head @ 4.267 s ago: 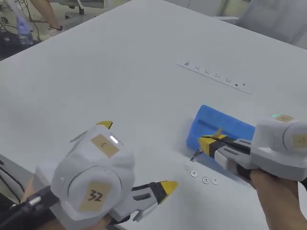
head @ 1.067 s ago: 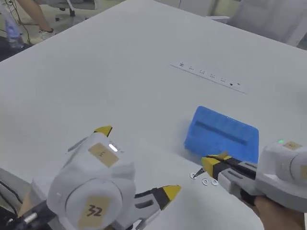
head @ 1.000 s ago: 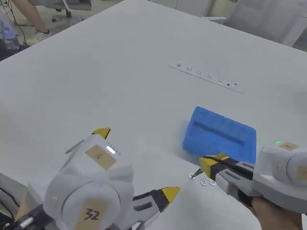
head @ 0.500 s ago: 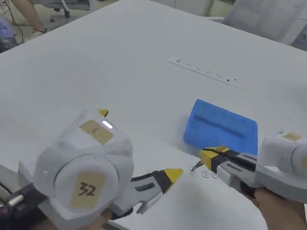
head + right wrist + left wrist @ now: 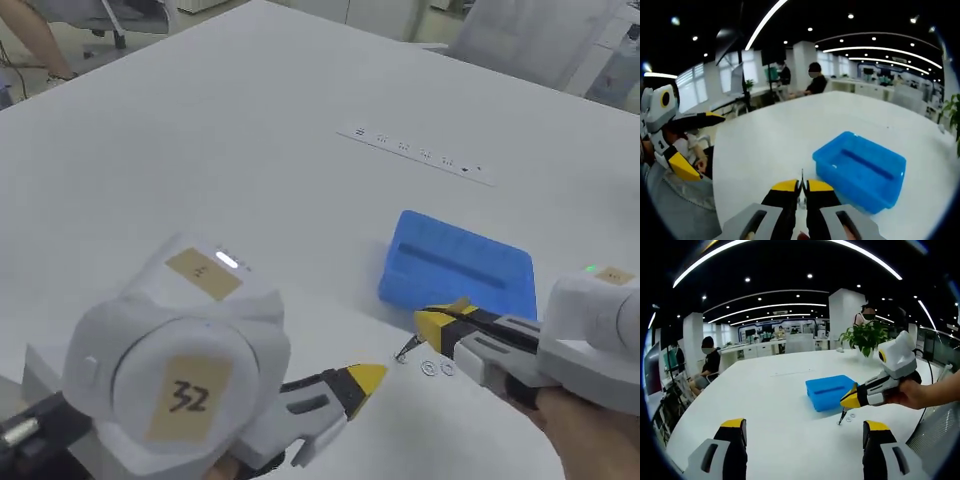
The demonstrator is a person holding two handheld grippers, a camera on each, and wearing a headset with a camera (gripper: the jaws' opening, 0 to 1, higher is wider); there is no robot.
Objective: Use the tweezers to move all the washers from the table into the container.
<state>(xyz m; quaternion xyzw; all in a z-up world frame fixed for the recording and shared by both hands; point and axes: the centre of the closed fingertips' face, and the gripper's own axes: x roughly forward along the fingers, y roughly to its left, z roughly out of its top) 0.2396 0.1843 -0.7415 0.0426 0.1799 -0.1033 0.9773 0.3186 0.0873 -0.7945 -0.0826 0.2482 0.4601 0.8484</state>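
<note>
On the broad, smooth white counter (image 5: pixel 250 150), open on all sides, the right tool (image 5: pixel 432 322) pinches thin metal tweezers (image 5: pixel 408 347), tips down beside small flat ring washers (image 5: pixel 429 368) just off the near wall of the blue rectangular plastic container (image 5: pixel 457 268), while the left tool (image 5: pixel 803 425) gapes wide.

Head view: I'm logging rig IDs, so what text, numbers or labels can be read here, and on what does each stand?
"32": on the round tan sticker on the back of the left gripper.
Square tan sticker on top of the same gripper: a faint mark, too blurred to read.
Small tan label on the right gripper: unreadable.
Pale strip lying on the table: a row of dark marks, too small to read.
</note>
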